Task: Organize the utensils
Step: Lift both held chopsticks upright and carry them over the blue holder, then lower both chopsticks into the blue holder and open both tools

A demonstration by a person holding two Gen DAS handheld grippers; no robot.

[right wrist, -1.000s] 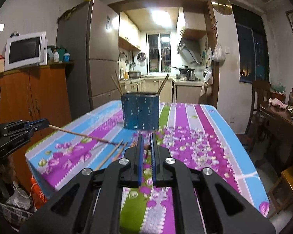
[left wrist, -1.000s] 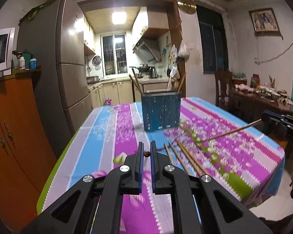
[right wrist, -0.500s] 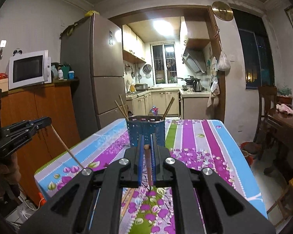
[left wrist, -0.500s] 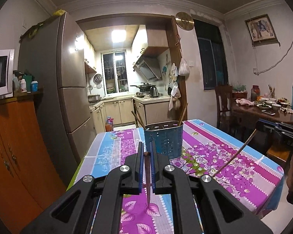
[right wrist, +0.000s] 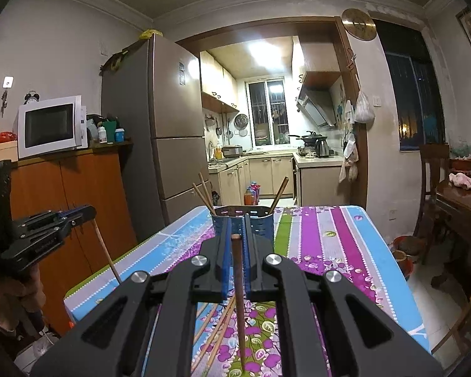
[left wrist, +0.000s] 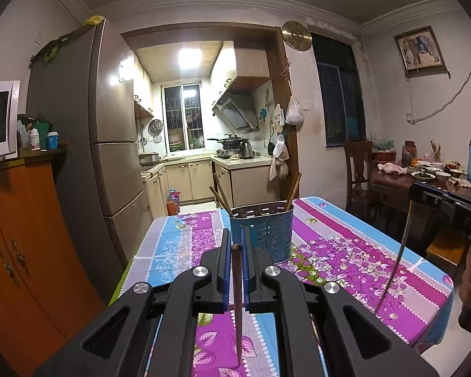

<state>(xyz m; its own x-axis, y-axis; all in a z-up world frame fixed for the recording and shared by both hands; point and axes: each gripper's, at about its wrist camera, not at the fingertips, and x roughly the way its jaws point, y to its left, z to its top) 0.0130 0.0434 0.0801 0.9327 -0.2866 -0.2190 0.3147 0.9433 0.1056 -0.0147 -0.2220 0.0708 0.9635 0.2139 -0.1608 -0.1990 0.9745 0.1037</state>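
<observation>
A blue perforated utensil holder (left wrist: 261, 234) stands upright near the far edge of the surface (left wrist: 345, 260), which is covered by a striped floral cloth. Three chopsticks (left wrist: 220, 197) lean inside it: two against its left rim, one (left wrist: 293, 189) against its right rim, their upper ends sticking out above the top. The left gripper (left wrist: 234, 246) is raised above the near part of the surface, its fingers narrowed onto a dark chopstick (left wrist: 238, 308) that hangs tip-down between them, upper end level with the fingertips. The right gripper (right wrist: 235, 235) likewise has its fingers pinched onto a brown chopstick (right wrist: 239, 298) pointing downward, in line with the holder beyond. From the left wrist view the right gripper appears at the surface's right edge with its chopstick dangling nearly vertical. Several loose chopsticks (right wrist: 215, 330) lie on the cloth near the near edge, fanned beside each other under the right gripper.
</observation>
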